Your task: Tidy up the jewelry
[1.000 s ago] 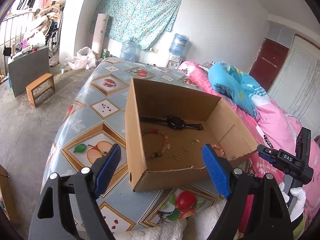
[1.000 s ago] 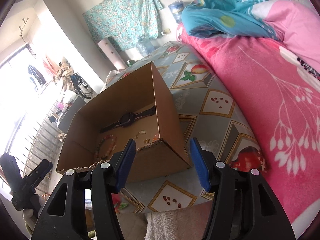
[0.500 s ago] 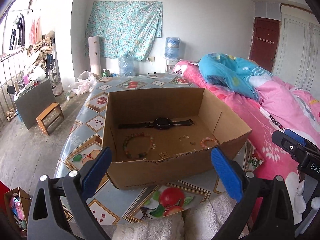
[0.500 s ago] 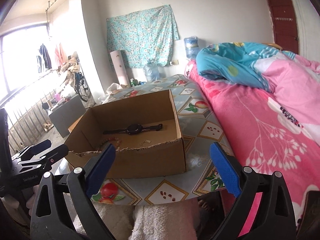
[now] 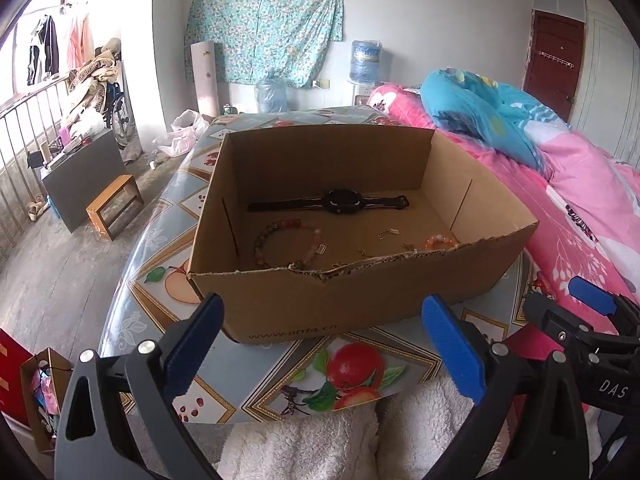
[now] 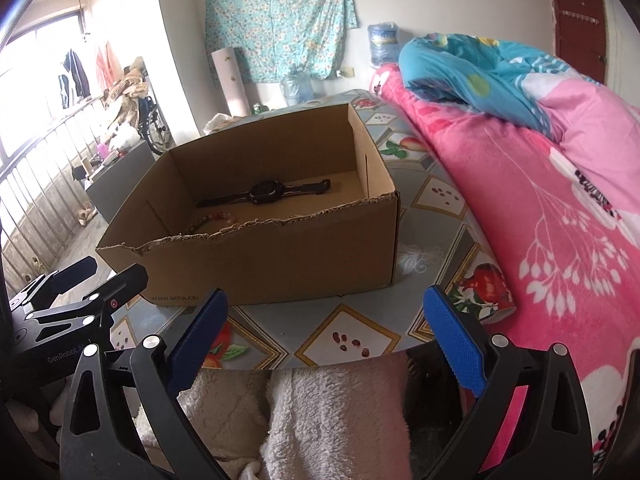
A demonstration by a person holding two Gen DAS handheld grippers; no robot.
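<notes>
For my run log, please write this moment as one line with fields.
task: organize jewelry | left gripper: open, empty | right gripper: opening, empty | cardboard box: holds black watch, beaded bracelet

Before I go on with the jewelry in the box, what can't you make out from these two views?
- Right wrist view: the cardboard box's near wall hides most of its floor; only the watch and part of a bead bracelet show.
- Left wrist view: the orange bracelet is part hidden behind the torn rim.
- Left wrist view: the small gold pieces are too small to identify.
</notes>
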